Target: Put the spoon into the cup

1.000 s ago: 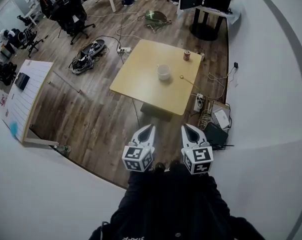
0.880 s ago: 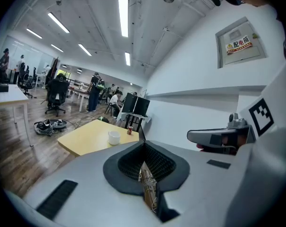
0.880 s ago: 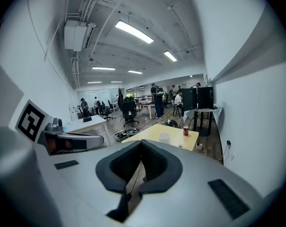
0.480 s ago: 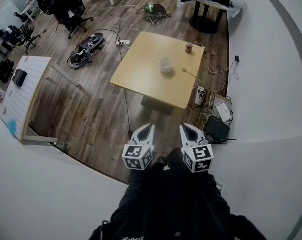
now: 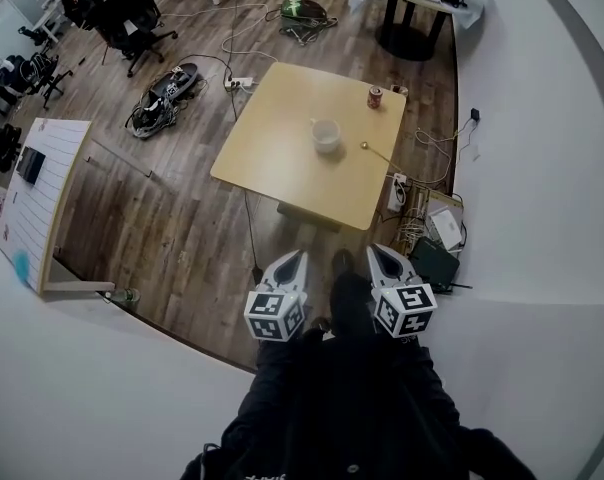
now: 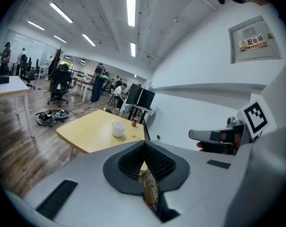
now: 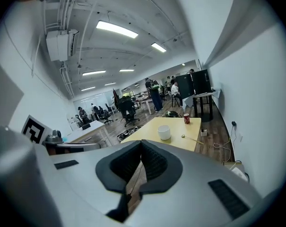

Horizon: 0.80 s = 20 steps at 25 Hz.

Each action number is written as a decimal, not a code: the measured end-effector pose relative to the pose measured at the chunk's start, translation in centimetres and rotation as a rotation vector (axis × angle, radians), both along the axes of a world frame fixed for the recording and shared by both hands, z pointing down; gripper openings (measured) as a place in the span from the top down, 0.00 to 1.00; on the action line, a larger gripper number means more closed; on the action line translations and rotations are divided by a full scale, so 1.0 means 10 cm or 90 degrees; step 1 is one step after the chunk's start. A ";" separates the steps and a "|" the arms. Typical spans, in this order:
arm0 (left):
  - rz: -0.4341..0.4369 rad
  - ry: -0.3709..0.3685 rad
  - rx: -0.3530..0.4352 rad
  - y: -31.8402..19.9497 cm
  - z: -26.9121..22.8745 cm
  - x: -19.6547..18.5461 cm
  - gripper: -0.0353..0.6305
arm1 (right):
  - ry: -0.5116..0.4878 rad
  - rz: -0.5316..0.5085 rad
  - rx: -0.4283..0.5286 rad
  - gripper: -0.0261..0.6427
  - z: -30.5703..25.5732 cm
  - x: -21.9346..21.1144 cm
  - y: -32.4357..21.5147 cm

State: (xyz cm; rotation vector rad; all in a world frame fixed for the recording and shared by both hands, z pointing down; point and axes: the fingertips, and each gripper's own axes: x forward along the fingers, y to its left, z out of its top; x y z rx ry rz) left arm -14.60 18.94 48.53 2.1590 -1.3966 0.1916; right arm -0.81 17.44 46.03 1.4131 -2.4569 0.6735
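Left gripper (image 5: 298,258) and right gripper (image 5: 375,254) fingers are shut, empty; the spoon (image 5: 374,154) lies far ahead beside the cup (image 5: 326,136), and a clumsy nudge could skid it off the table (image 5: 272,158).

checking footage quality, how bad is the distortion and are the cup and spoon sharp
Head view: strong fisheye, wall edges bow; cup and spoon tiny but sharp. Left gripper view: ceiling lights blow out, corners dark. Right gripper view: same bowing, spoon only a thin streak.
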 end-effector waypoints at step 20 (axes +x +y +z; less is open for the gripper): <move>0.023 -0.038 -0.066 -2.59 0.61 0.78 0.90 | -0.037 0.048 -0.138 0.93 0.90 0.87 -2.53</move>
